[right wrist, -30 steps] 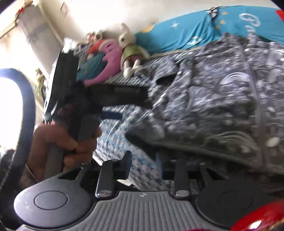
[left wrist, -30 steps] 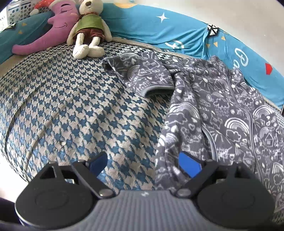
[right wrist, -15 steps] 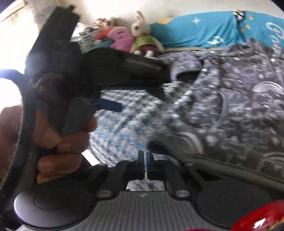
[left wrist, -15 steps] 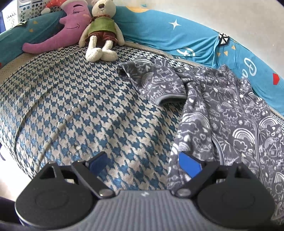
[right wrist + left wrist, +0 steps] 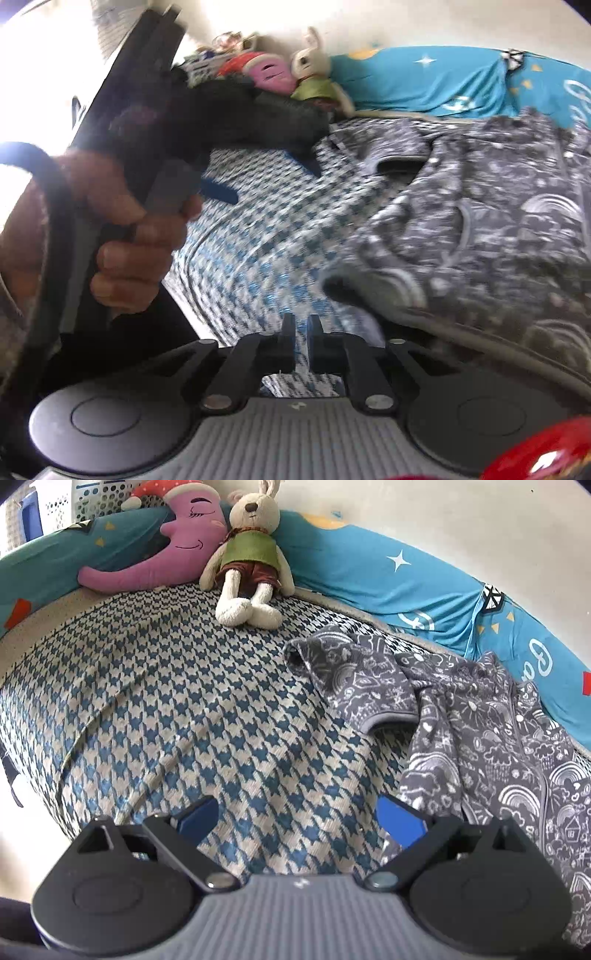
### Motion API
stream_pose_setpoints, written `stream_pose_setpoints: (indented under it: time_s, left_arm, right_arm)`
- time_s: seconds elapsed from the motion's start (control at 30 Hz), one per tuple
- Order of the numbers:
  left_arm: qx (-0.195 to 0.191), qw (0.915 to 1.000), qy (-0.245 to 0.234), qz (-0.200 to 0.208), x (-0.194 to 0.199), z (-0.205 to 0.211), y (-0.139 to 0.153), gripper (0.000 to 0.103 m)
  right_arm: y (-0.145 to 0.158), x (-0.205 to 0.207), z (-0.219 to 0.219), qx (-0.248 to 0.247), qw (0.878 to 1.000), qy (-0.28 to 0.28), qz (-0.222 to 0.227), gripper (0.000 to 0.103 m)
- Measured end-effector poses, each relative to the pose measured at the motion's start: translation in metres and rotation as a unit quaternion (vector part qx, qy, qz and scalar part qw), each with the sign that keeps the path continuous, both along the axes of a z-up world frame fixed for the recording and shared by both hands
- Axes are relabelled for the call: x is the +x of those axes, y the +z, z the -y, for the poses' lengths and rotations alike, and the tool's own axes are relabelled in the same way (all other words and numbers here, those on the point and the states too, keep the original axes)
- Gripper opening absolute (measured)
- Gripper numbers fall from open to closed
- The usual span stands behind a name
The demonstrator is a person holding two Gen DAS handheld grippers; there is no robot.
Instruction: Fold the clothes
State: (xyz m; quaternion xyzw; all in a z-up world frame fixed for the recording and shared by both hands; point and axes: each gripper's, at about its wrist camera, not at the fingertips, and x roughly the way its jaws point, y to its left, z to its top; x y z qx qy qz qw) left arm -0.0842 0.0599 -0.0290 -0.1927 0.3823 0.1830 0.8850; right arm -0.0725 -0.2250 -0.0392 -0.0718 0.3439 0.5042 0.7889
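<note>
A grey fleece garment (image 5: 480, 738) with white doodle print lies spread on the right of the bed, one sleeve (image 5: 362, 675) thrown out to the left. My left gripper (image 5: 297, 821) hovers open above the houndstooth cover, its right blue pad close to the garment's left edge, with nothing between the pads. In the right wrist view the garment (image 5: 480, 229) fills the right side, its hem (image 5: 354, 291) just beyond and right of my right gripper (image 5: 302, 341). That gripper's fingers stand almost together with only cover showing through the slit. A hand (image 5: 140, 229) holds the left gripper at left.
The bed's blue and beige houndstooth cover (image 5: 184, 701) has bare room on the left. A stuffed rabbit (image 5: 251, 554) and a pink moon plush (image 5: 166, 554) sit at the back against blue pillows (image 5: 388, 576). The bed's front edge (image 5: 44, 794) drops off at lower left.
My left gripper has drawn off to the left, so the garment sits further right in its view. My right gripper's fingers closed from apart to almost touching, and it swung towards the hem.
</note>
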Motion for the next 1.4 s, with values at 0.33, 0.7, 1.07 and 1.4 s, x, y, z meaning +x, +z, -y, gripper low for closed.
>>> stream_pose_setpoints:
  time_s: [0.33, 0.7, 1.07, 1.4]
  left_arm:
    - [0.002, 0.9999, -0.013, 0.001, 0.002, 0.01, 0.0, 0.097]
    - [0.01, 0.9999, 0.004, 0.004, -0.002, 0.004, 0.001, 0.097]
    - [0.027, 0.9996, 0.008, 0.008, 0.002, 0.005, 0.006, 0.097]
    - [0.024, 0.9996, -0.012, -0.002, 0.022, 0.02, 0.009, 0.097]
  right_arm:
    - [0.001, 0.001, 0.003, -0.023, 0.998, -0.042, 0.032, 0.035]
    - [-0.007, -0.012, -0.04, -0.005, 0.997, 0.026, 0.072, 0.007]
    - [-0.018, -0.029, -0.058, -0.026, 0.992, 0.082, 0.091, 0.022]
    - [0.006, -0.022, -0.01, -0.011, 0.995, 0.094, 0.018, 0.038]
